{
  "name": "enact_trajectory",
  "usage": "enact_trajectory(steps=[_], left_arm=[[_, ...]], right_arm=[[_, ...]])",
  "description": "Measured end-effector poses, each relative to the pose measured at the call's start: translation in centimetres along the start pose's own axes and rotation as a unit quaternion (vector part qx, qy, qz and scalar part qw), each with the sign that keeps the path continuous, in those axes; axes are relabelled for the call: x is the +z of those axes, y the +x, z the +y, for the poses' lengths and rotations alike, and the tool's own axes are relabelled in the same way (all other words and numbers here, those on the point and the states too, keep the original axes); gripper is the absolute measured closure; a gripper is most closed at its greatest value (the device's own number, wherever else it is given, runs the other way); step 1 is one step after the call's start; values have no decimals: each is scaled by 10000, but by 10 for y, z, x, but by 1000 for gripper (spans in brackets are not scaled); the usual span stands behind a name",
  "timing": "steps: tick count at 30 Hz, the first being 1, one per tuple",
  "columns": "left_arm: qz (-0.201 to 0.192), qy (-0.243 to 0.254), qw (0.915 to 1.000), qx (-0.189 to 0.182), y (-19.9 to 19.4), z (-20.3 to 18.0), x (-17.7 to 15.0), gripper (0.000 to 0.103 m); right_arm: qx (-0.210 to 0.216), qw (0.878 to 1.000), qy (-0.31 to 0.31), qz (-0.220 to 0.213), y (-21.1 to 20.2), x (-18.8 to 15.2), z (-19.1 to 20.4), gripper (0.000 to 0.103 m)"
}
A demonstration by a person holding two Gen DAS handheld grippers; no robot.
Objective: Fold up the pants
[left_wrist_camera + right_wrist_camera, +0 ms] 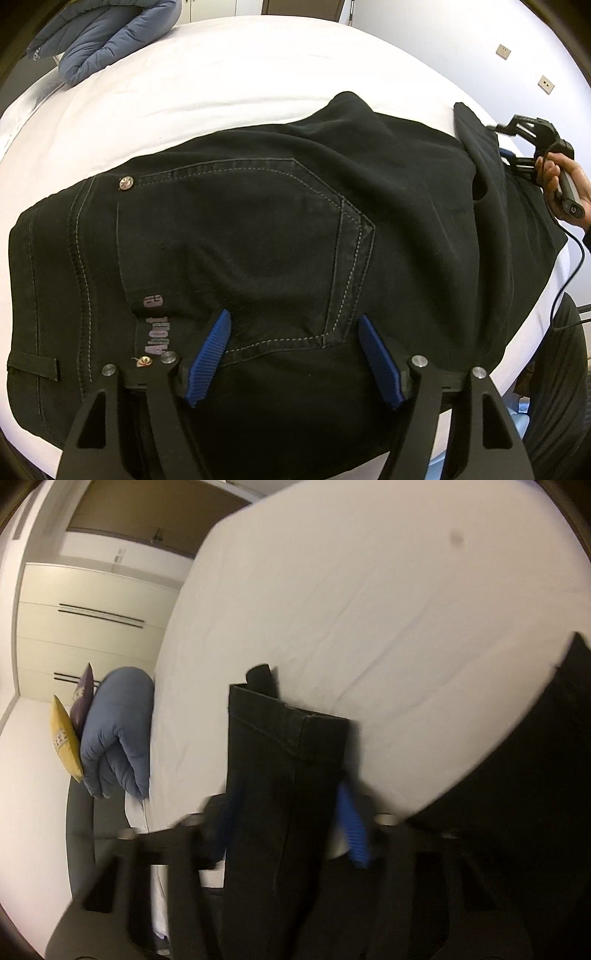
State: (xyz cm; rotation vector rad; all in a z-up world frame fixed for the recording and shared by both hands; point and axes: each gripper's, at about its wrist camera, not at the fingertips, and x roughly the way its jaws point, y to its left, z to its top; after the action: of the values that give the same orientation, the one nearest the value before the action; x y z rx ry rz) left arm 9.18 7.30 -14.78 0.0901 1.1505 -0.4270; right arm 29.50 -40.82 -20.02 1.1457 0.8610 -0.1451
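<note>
The black jeans (280, 236) lie on the white bed (229, 74), back pocket (236, 243) facing up. The left gripper (293, 354) hovers above the pocket with fingers spread. The right gripper (291, 834) pinches the hemmed leg end (284, 775), raised above the bed. A blue quilt (118, 734) sits at the bed's edge.

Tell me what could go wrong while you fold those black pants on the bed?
The black denim pants leg hem sits between the right gripper fingers and could slip out mid-fold. The open left gripper pins nothing, so the waist may drag across the white bedsheet and wrinkle.
</note>
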Motion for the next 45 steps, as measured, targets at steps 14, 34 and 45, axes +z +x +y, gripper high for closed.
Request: enact_trajectory(steps=[14,34,45], left_arm=[[9,-21,10000,-21,3,-4,1,26],[251,-35,9997,55,23,-31,13,3],[220,-32,9997,71,19,-21,11,2]], right_arm=[[53,9902,-720,-1197,-109,-44,6,101],[-463,9830,715,-1625,-189,-115,-116,101],[-240,9887,896,-1181,-167,-103,-138,99]])
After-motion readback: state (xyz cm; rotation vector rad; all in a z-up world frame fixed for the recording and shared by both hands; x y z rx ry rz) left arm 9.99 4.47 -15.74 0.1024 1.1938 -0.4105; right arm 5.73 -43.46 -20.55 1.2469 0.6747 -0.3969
